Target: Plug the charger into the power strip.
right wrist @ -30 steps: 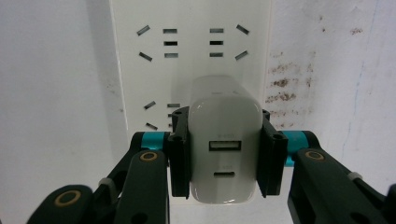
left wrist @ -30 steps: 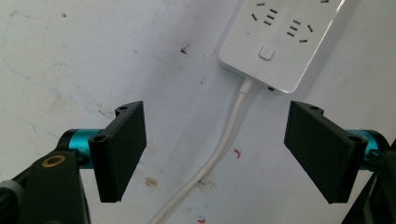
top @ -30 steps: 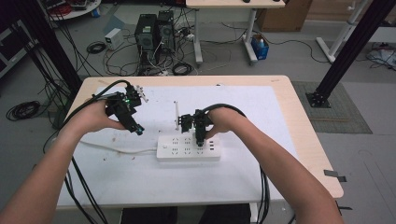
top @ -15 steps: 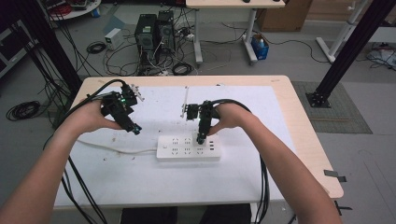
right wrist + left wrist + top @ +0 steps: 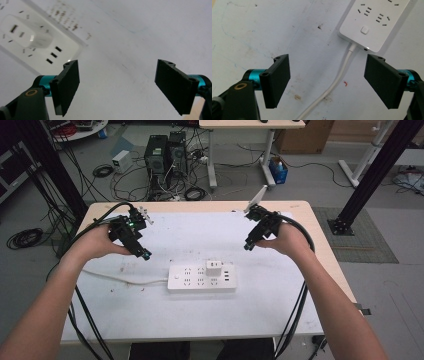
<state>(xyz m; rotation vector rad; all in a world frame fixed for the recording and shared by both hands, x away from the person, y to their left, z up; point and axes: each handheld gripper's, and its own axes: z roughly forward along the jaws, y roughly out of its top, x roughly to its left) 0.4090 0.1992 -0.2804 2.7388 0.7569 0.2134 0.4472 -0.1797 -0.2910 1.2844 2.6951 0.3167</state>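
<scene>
A white power strip lies flat at the middle of the white table, its cable running off to the left. A small white charger stands plugged into it. My left gripper hovers left of the strip, open and empty; its own view looks down on the strip's switch end and cable. My right gripper hangs above the table, up and right of the strip. Its jaws have just been opening, with nothing between them. Its view shows the charger at the upper left.
Black cables trail from both grippers over the near table edge. On the floor beyond the far edge stand computer towers among loose cables. Black frame posts rise at the right and left.
My right gripper has let go of the charger on the strip, opened, and moved up and away to the right. The charger stays plugged in. The left gripper has kept still.
</scene>
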